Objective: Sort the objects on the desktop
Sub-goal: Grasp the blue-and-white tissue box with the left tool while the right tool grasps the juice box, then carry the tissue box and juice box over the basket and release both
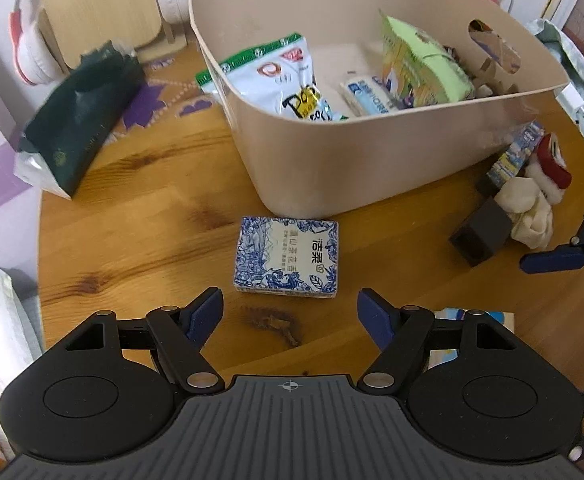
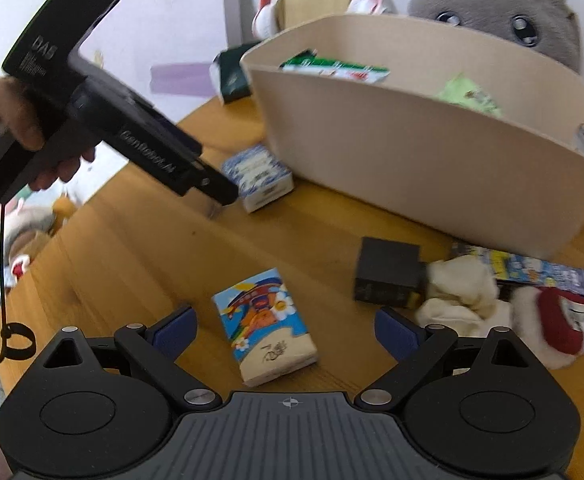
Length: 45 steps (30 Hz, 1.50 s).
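My left hand-held gripper [image 1: 290,314] stands open and empty, its jaws spread wide over the wooden desk [image 1: 140,216]. Just ahead of it lies the blue-and-white tissue pack [image 1: 287,258], flat on the desk and close to the near wall of the beige bin [image 1: 372,160], without clear contact. The bin holds a white snack bag [image 1: 280,76], a green packet [image 1: 424,68] and a small white-and-blue pack [image 1: 366,94].

My right hand-held gripper [image 2: 284,330] is likewise open and empty. The cartoon-print tissue pack [image 2: 264,326] lies flat between its fingertips, touching neither as far as I can tell. On the side of that pack away from the blue-and-white one, a black box [image 2: 386,276] sits near the bin, touching a cream cloth [image 2: 458,298]. Beyond the cloth lie a red-and-white sock [image 2: 560,320] and a printed flat packet [image 2: 540,268]. A dark green pouch [image 1: 76,120] lies beside the bin.
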Tool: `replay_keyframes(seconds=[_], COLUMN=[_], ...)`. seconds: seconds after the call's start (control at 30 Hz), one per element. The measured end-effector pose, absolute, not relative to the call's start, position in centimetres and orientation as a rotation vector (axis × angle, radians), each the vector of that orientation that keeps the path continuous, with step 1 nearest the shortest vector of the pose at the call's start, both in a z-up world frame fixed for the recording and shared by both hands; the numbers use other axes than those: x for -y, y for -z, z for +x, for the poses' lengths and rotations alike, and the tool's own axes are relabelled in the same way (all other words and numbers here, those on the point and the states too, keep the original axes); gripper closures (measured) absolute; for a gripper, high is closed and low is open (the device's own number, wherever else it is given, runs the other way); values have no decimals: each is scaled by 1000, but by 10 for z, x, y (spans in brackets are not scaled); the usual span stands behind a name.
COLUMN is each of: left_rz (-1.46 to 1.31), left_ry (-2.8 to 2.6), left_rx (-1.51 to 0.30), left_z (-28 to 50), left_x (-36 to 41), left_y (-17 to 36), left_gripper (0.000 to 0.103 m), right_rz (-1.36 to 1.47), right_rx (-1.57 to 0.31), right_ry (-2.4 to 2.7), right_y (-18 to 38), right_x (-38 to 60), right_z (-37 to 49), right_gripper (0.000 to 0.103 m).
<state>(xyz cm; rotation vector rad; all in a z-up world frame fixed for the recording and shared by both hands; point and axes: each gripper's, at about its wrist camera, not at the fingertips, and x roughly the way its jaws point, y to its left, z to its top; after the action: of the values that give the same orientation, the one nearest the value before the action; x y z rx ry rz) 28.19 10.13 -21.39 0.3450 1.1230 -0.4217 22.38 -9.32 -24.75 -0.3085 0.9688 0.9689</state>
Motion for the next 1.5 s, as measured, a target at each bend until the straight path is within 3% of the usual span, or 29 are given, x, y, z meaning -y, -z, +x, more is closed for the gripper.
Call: replay_keyframes(seconds=[0.2, 0.4, 0.5, 0.57, 1.0, 1.5], left_rz=[351, 362, 379, 388, 321, 221], left_ry=[427, 440, 458, 476, 476, 386], left_rx=[-1138, -1152, -1115, -1102, -1128, -1047], left_z=[294, 306, 305, 304, 280, 243], left_x=[-96, -87, -84, -83, -83, -91], left_y=[228, 241, 241, 240, 225, 168], left_gripper=[27, 27, 33, 38, 39, 39], right_rz=[-359, -397, -414, -418, -382, -285], right_rx=[-966, -1014, -998, -993, -990, -880], right_ry=[-993, -1010, -1010, -1013, -985, -915], right_y=[254, 266, 266, 265, 254, 216], right_x=[79, 71, 70, 71, 98, 127], right_z=[225, 227, 225, 224, 216, 224], right_gripper=[13, 28, 40, 61, 61, 61])
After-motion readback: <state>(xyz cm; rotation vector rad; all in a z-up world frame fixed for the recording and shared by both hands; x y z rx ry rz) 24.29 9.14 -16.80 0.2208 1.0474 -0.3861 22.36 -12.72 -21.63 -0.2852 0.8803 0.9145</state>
